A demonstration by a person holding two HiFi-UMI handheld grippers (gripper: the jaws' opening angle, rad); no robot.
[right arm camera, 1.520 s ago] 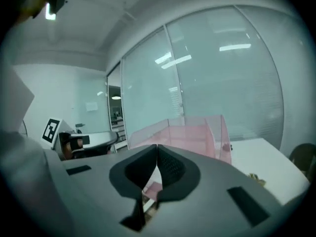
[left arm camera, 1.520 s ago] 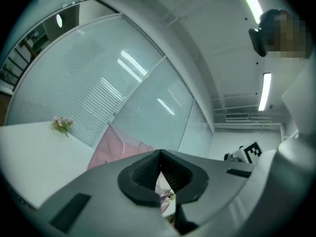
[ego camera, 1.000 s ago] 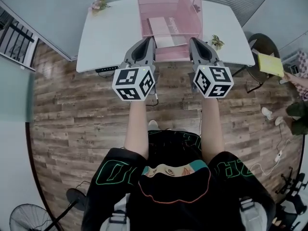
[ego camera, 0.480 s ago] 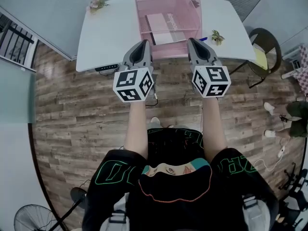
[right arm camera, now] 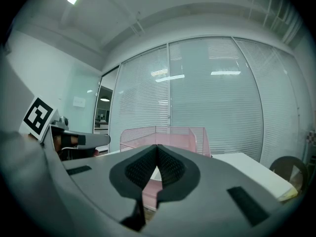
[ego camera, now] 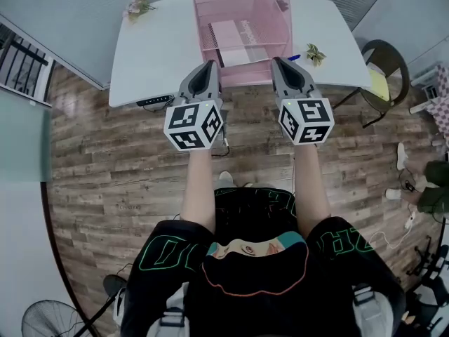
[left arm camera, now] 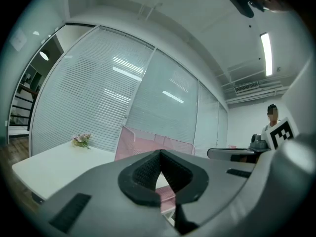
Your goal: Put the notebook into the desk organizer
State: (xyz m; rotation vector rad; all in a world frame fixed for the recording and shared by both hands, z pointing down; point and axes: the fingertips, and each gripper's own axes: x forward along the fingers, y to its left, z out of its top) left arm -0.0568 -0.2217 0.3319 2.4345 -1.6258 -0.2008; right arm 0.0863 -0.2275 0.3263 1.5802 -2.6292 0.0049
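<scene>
Mid-frame, the left gripper (ego camera: 208,69) and right gripper (ego camera: 282,65) each have jaws pressed together, holding nothing. At top centre, the notebook (ego camera: 237,34) lies inside the pink mesh desk organizer (ego camera: 275,11) on the white table (ego camera: 154,48).

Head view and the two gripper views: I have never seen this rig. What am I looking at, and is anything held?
There is no robot here. A person stands holding a hand tool in each hand: the left gripper and the right gripper. The cubes with square markers are part of them. The head view looks down from the person's head. Each gripper view rides on one tool and looks along its tongs. Both tongs are shut and empty, pointing towards a white table. On it stands a pink mesh desk organizer, with what looks like the notebook lying flat inside. There is also a flower sprig at the left, another sprig at the right, and a blue pen.
</scene>
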